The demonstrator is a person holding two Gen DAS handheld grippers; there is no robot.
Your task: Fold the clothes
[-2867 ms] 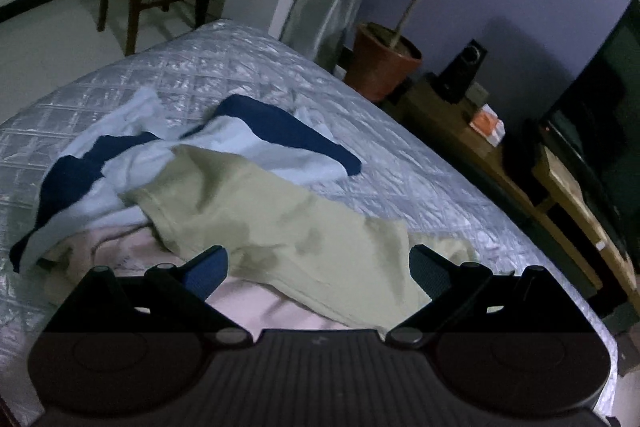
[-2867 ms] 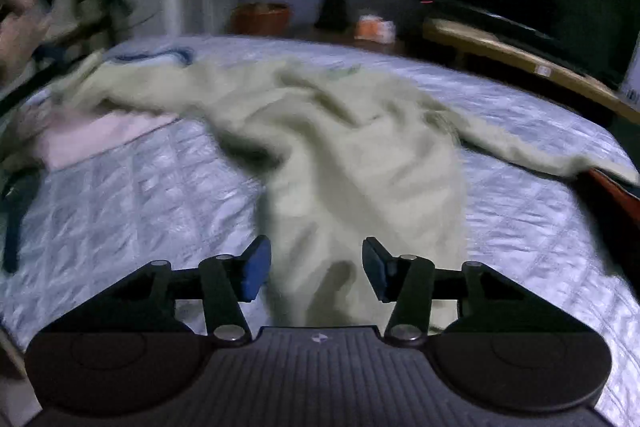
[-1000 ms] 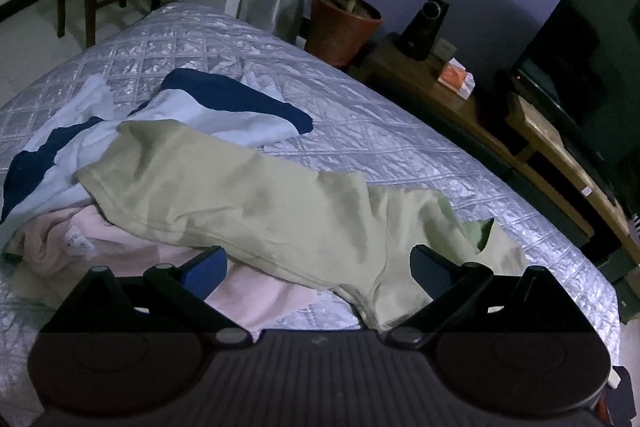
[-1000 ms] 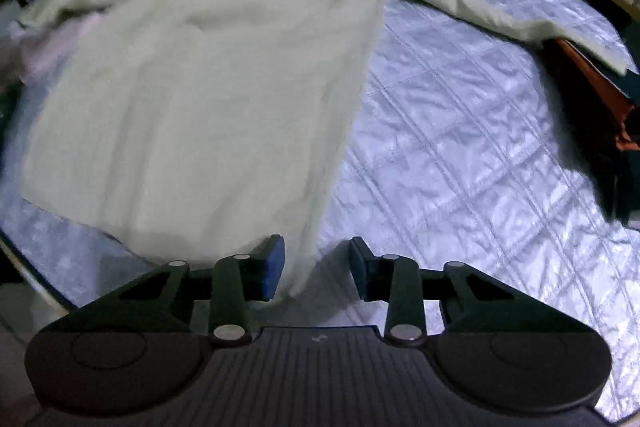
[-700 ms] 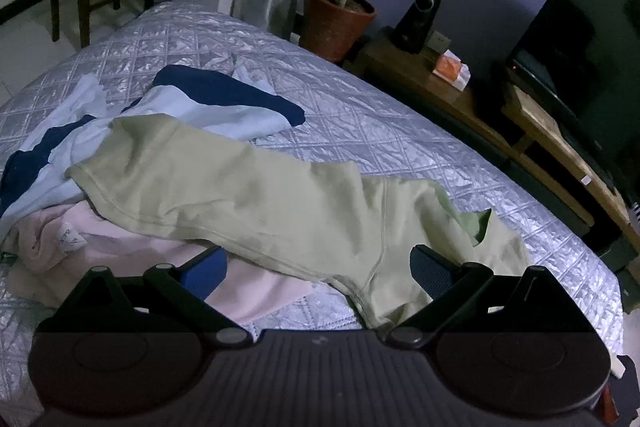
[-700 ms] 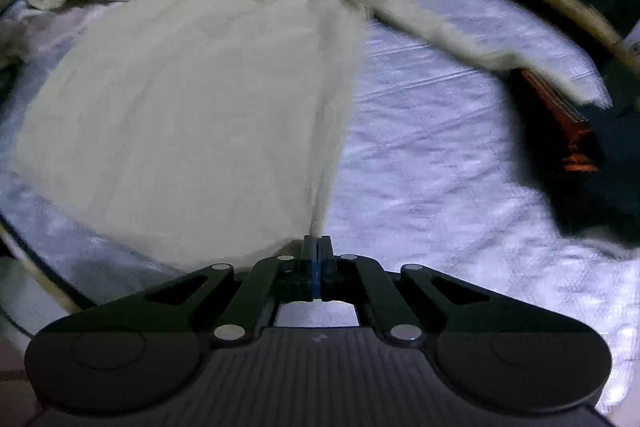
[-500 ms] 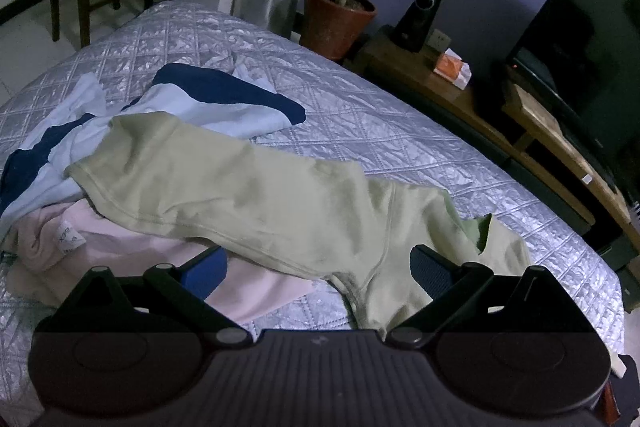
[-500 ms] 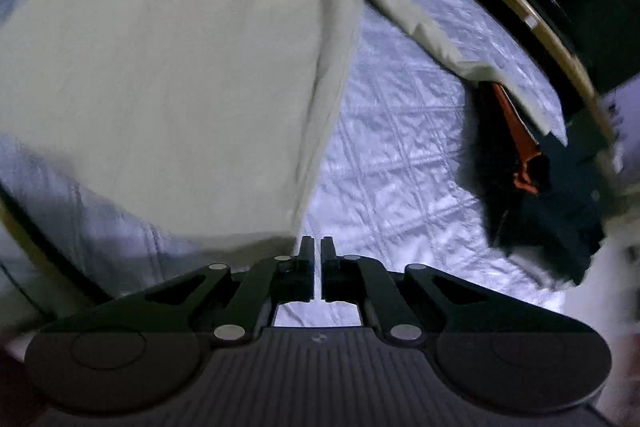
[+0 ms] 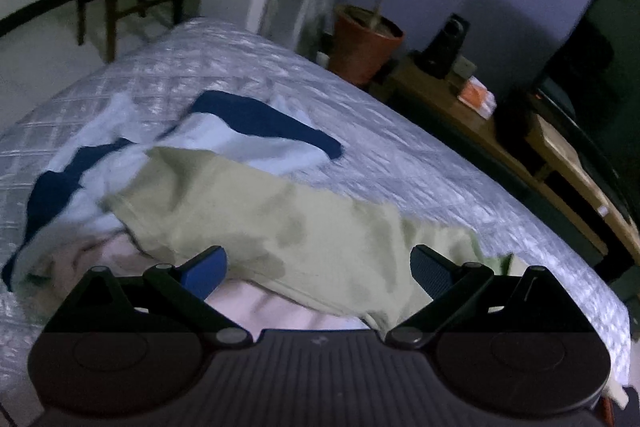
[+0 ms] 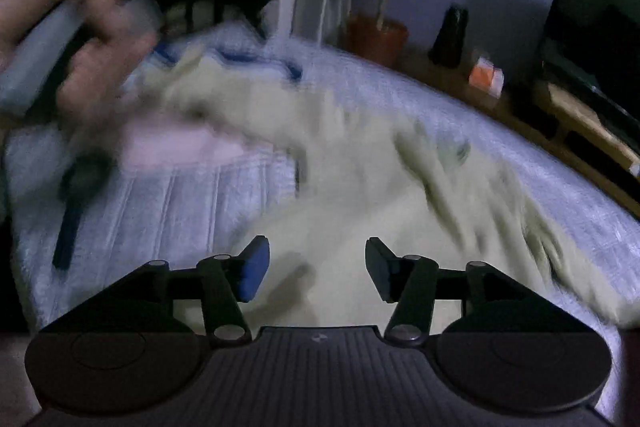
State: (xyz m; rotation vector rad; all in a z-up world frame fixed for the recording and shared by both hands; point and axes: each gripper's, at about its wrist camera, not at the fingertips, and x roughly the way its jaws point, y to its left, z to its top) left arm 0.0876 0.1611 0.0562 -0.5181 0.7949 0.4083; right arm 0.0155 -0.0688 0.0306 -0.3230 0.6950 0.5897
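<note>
green shirt (image 10: 360, 195) spread on bed (image 10: 192, 203), one sleeve over the pink garment (image 9: 280, 311), blurry so maybe creased. right gripper (image 10: 316, 267) jaws opening, nothing between. left gripper (image 9: 318, 267) jaws wide, released above the sleeve.

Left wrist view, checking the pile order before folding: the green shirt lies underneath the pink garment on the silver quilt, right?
No. In the left wrist view the green shirt lies on top of the pink garment, not underneath it. Both are on the silver quilt.
</note>
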